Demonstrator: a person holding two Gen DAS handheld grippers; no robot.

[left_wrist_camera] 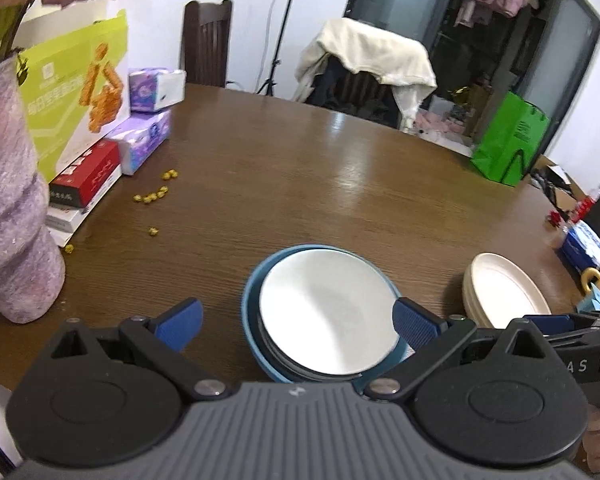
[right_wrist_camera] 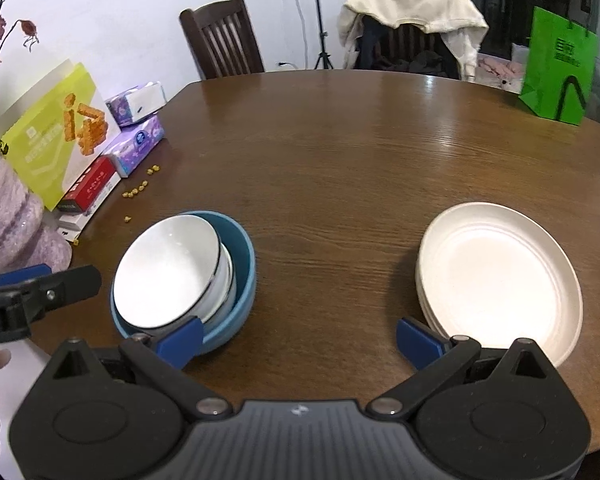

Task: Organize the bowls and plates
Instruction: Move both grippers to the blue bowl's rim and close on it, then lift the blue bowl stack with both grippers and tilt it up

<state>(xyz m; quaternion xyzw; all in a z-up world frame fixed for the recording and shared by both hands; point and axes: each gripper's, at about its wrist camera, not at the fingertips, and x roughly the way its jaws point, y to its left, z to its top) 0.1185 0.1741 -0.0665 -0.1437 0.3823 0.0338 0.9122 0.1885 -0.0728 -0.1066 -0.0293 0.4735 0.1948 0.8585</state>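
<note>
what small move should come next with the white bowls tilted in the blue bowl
Probably ease the open left gripper forward to nudge the tilted white bowls level inside the blue bowl. They lean against its rim, while the cream plate stack already sits neat.

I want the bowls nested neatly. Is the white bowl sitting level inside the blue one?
Tilted. The white bowl leans inside the blue bowl: its rim rides high on one side, exposing the blue interior on the other.

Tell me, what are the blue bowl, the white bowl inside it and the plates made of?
Blue bowl: matte, maybe plastic or glazed ceramic. White bowl: glossy, dark-rimmed, probably ceramic. Cream plates: dull, faintly speckled, likely plastic or wheat-straw. Hard to be sure.
</note>
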